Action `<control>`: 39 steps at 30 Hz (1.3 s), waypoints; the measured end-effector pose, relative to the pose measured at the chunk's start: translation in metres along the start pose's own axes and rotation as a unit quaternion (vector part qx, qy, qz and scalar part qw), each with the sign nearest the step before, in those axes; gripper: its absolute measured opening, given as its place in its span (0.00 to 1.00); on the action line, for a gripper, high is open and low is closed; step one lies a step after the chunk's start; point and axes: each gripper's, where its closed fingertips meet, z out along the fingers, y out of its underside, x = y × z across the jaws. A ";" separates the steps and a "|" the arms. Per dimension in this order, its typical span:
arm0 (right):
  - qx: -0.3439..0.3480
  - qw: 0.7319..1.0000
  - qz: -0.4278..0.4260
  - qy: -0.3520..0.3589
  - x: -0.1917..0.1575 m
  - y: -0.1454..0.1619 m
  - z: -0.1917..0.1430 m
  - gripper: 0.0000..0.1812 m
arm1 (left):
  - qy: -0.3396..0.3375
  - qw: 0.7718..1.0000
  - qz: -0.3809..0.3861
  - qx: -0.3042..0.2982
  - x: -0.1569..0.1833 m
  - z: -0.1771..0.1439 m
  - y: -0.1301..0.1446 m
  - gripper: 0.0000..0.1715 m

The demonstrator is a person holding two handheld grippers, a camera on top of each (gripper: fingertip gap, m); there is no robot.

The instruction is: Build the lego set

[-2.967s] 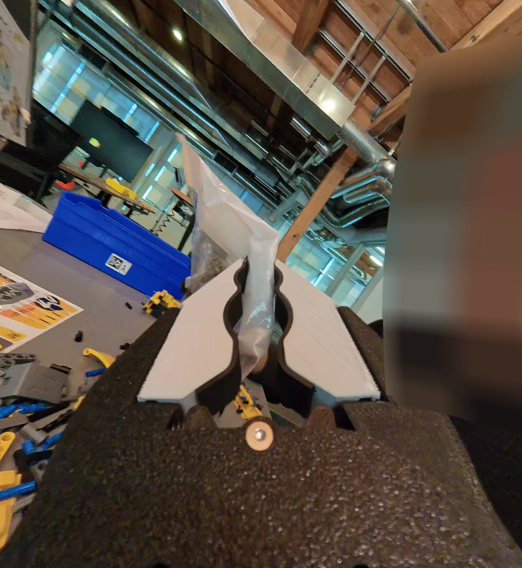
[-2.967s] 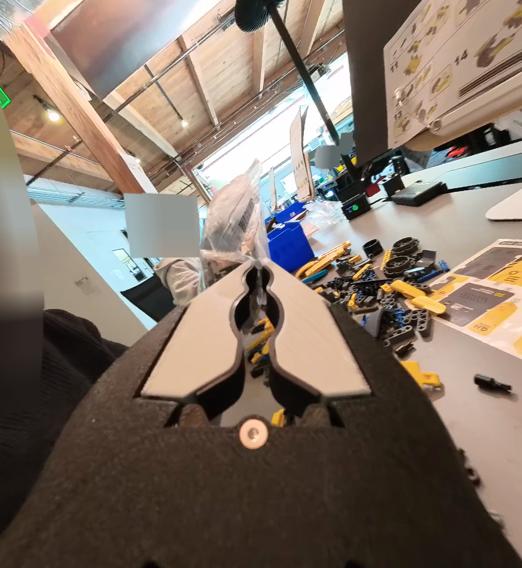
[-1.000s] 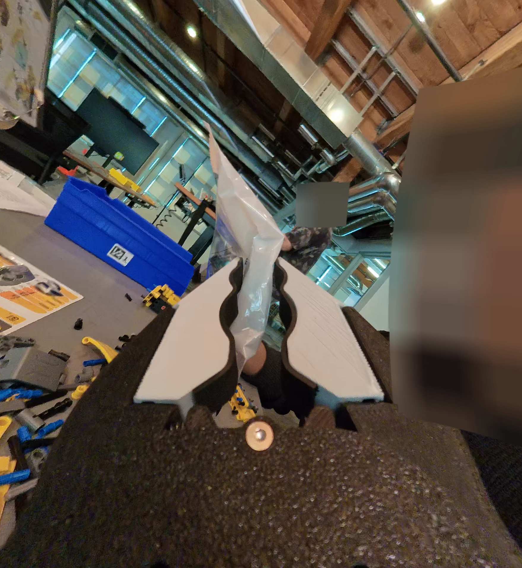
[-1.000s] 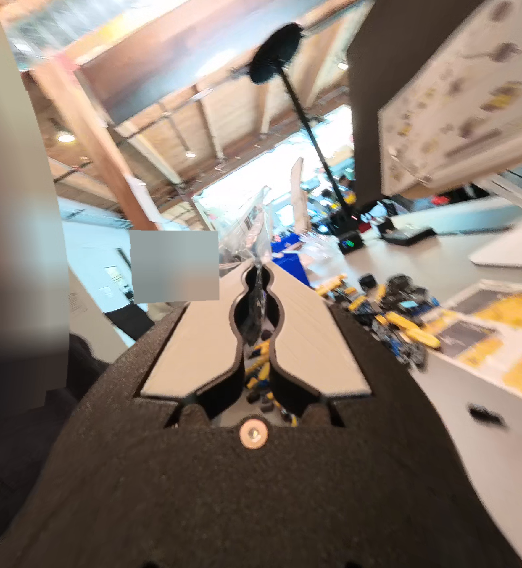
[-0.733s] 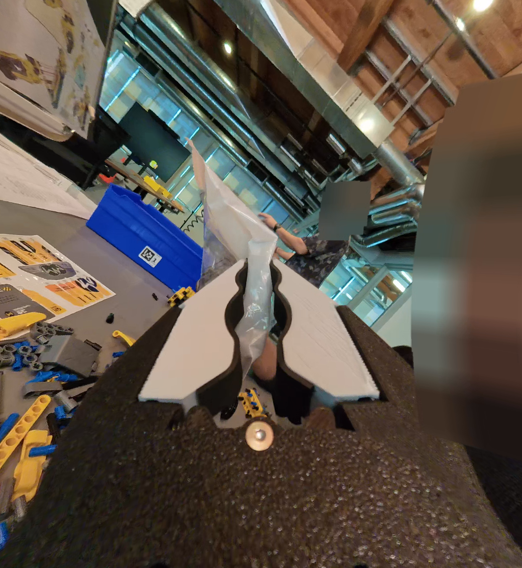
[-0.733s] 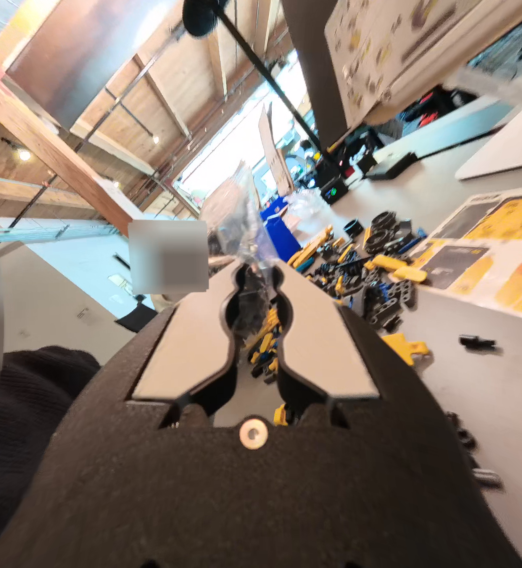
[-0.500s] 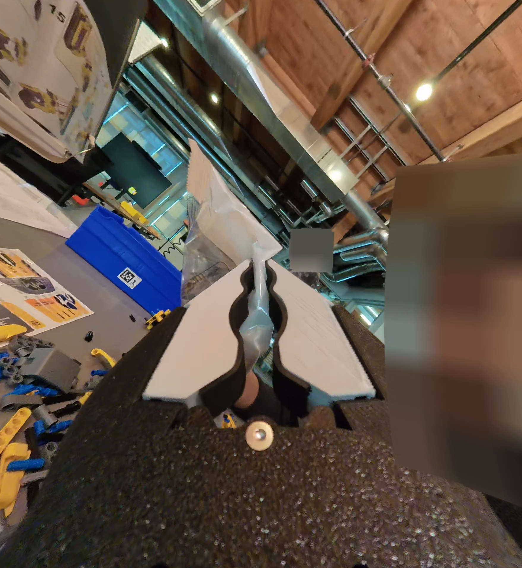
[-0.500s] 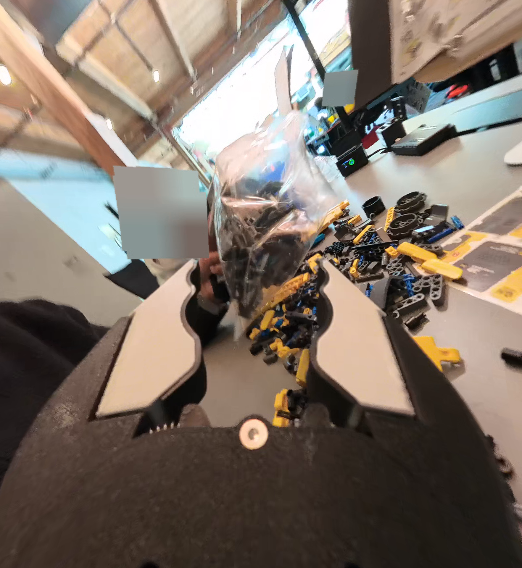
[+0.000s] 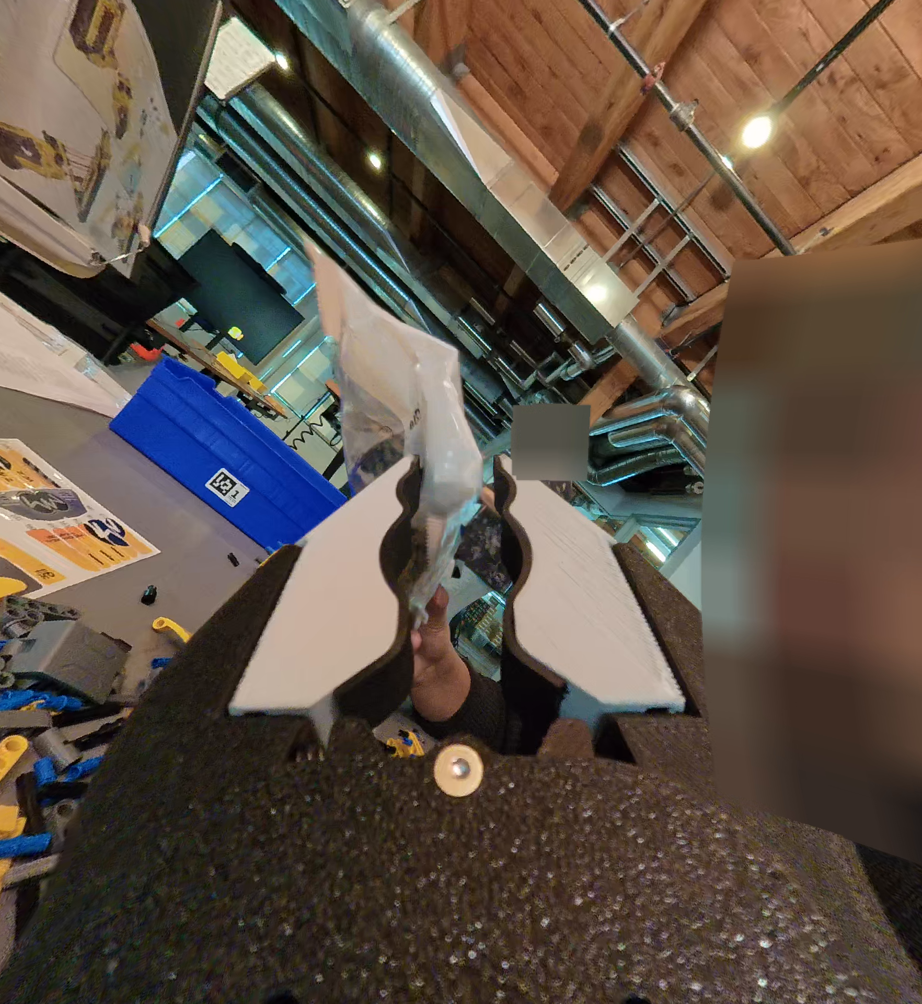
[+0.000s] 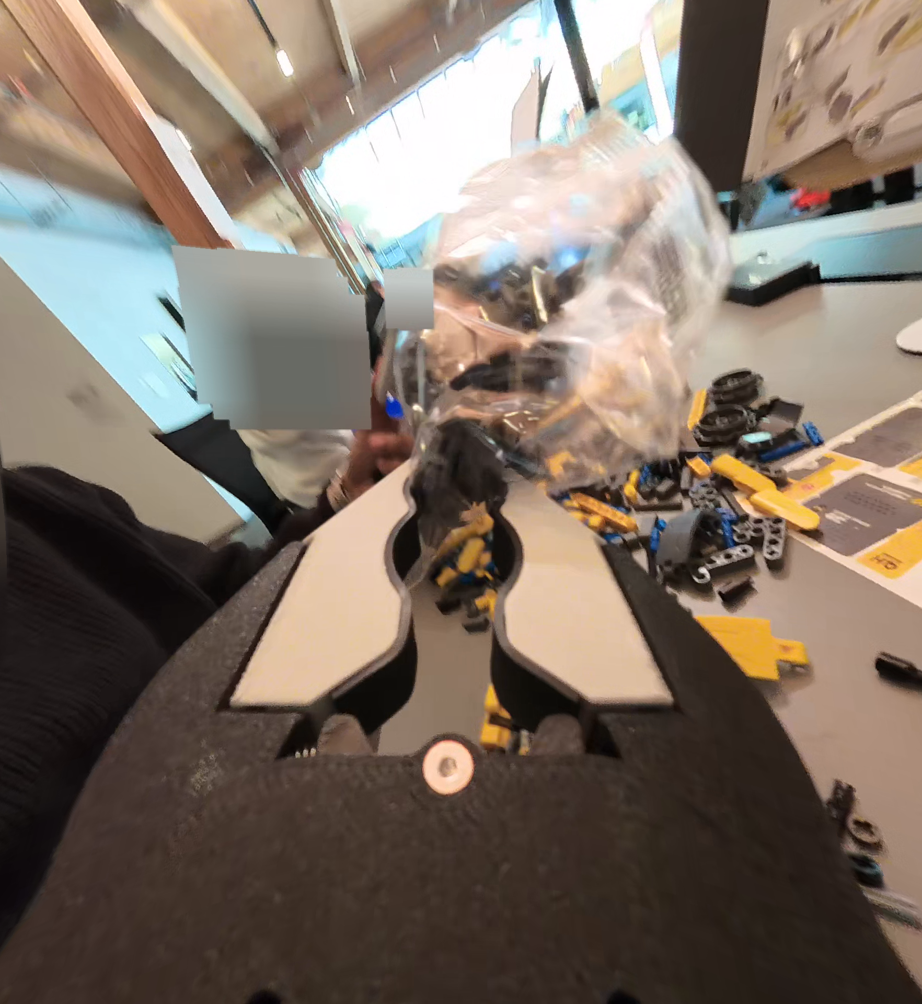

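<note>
A clear plastic bag (image 10: 583, 304) of small black, yellow and blue building parts hangs in the air above the grey table (image 10: 763, 760). My right gripper (image 10: 456, 483) is shut on the bag's bunched lower end, which fills the gap between its tips. In the left wrist view the bag's thin upper film (image 9: 393, 380) lies against the left finger, with a visible gap beside it. My left gripper (image 9: 454, 467) is open around the film. A hand (image 9: 437, 668) shows beyond its fingers.
Loose yellow, blue and black parts (image 10: 719, 489) are heaped on the table; they also show in the left wrist view (image 9: 40, 679). A printed sheet (image 9: 40, 516), a blue bin (image 9: 220, 451) and a propped instruction booklet (image 9: 40, 108) stand behind. A yellow piece (image 10: 741, 646) and a black pin (image 10: 909, 679) lie apart. The gap from one gripper's tips to the other's is roughly 12 cm. The black pin (image 10: 909, 679) lies around 15 cm away from my right fingertips. My left wrist view (image 9: 151, 594) looks at it from another angle.
My right gripper let go of the bag's top, opened wide, and has closed on its lower end. My left gripper has just opened from its grip on the film.
</note>
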 end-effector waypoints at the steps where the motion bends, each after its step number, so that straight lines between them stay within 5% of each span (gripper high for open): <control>1: 0.011 1.000 0.007 -0.008 -0.002 -0.004 -0.003 0.10 | -0.006 1.000 -0.004 0.002 -0.003 -0.001 -0.001 0.18; 5: 0.024 1.000 0.005 -0.013 -0.003 -0.011 -0.007 0.08 | -0.029 0.999 -0.011 -0.007 -0.011 0.000 0.003 0.28; 21: 0.012 0.999 -0.027 -0.022 -0.008 -0.007 -0.004 0.08 | -0.024 0.999 -0.011 -0.032 -0.010 0.003 0.011 0.28; 23: 0.002 0.999 -0.044 -0.033 -0.014 -0.004 -0.002 0.08 | -0.027 0.998 -0.015 -0.047 -0.012 0.005 0.016 0.24; 25: -0.007 0.997 -0.067 -0.046 -0.022 -0.001 0.000 0.08 | -0.032 0.998 -0.004 -0.057 -0.012 0.005 0.019 0.09; 29: -0.001 0.996 -0.080 -0.041 -0.023 -0.001 0.002 0.13 | -0.024 0.997 0.057 -0.054 0.001 0.005 0.013 0.09; 32: -0.017 0.998 -0.054 -0.037 -0.018 0.006 0.008 0.28 | -0.094 0.987 0.130 -0.023 -0.005 -0.007 -0.009 0.09; 35: -0.030 0.997 -0.059 -0.029 -0.015 0.013 0.011 0.30 | -0.169 0.964 0.198 0.059 0.007 -0.045 -0.060 0.09; 39: -0.031 0.996 -0.079 -0.015 -0.014 0.013 0.012 0.29 | -0.269 0.887 0.321 0.196 0.060 -0.133 -0.141 0.09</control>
